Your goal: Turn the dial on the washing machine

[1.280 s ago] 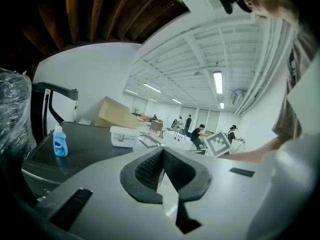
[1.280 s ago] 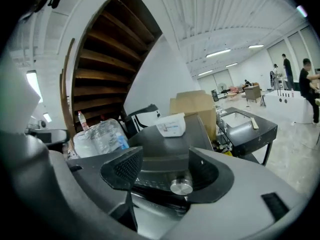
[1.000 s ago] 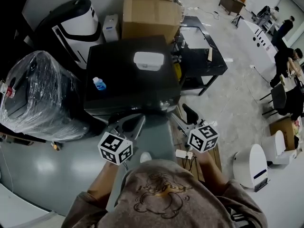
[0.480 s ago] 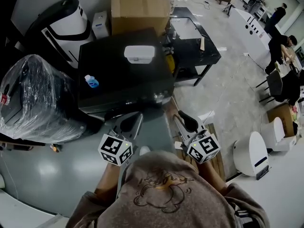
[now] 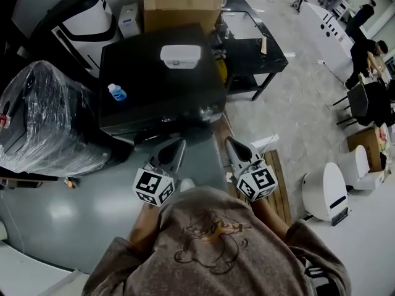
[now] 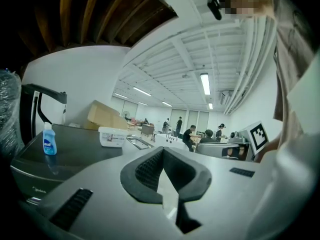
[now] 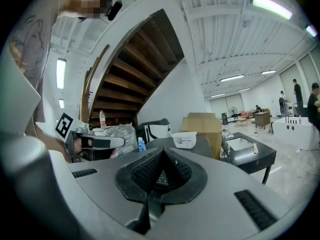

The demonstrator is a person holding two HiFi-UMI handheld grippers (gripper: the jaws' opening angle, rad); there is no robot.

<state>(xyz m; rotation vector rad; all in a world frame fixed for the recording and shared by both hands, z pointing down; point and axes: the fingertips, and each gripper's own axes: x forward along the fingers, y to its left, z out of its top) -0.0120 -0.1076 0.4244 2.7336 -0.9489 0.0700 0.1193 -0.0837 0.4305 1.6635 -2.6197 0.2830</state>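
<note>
The black washing machine [image 5: 162, 82] stands in front of me, its control panel along the near edge. A small shiny knob [image 5: 207, 111] near the panel's right end may be the dial; it is too small to be sure. My left gripper [image 5: 174, 148] hovers just short of the panel's middle, shut and empty. My right gripper [image 5: 232, 147] hangs off the machine's front right corner. Its jaws have just been closing and now stand shut with nothing between them. Neither gripper touches the machine. The right gripper view shows the left gripper [image 7: 95, 143] beside it.
A blue bottle [image 5: 115, 92] and a white box [image 5: 180, 55] sit on the machine's top. A plastic-wrapped appliance [image 5: 43, 116] stands at the left, a cardboard box [image 5: 179, 2] behind, a black table [image 5: 250, 42] at the right. A wooden pallet [image 5: 279, 187] lies by my right arm.
The right gripper's jaws have gone from wide open to shut, empty, and it has shifted slightly left toward the machine's corner. The left gripper has sunk a little and stayed shut.
</note>
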